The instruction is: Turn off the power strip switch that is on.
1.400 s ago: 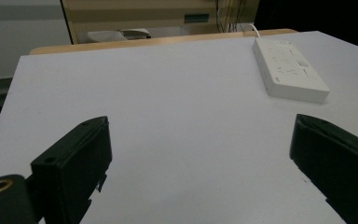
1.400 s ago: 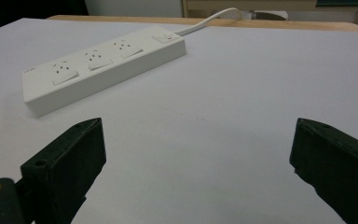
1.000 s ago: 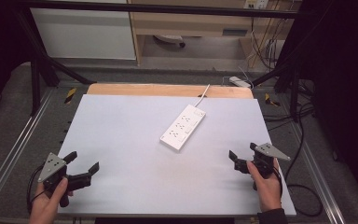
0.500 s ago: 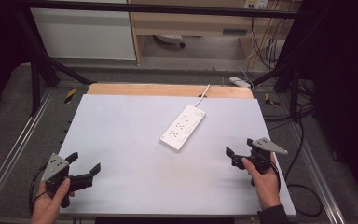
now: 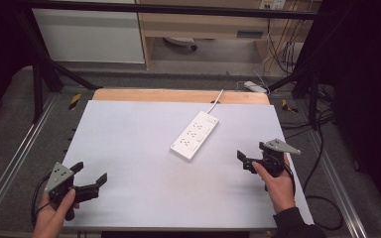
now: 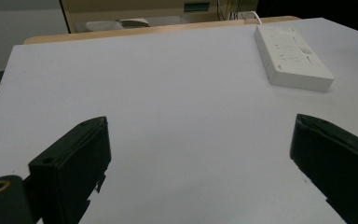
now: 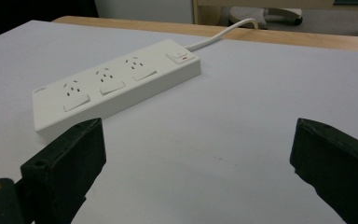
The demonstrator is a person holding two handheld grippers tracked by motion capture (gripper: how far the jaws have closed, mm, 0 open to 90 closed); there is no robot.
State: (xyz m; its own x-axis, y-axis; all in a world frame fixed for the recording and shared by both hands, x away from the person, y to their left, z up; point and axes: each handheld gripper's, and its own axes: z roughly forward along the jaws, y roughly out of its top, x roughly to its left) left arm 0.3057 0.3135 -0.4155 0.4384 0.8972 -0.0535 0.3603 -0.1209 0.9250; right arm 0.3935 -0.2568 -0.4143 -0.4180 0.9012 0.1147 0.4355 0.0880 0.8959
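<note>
One white power strip (image 5: 194, 135) lies flat on the table (image 5: 129, 148), its cord (image 5: 215, 99) running off the far edge. Both the left gripper (image 5: 90, 179) and the right gripper (image 5: 248, 158) are nearer than the strip, with jaws spread and empty. It looks rigid, light and smooth, so gripping across its narrow sides seems best. The right gripper view shows three sockets (image 7: 105, 79) and a switch (image 7: 181, 56).

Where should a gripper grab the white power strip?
Probably across the power strip's narrow width at the near end, away from the cord. It lies flat and diagonal. The right gripper, jaws open, is closest, so come in from the right.
</note>
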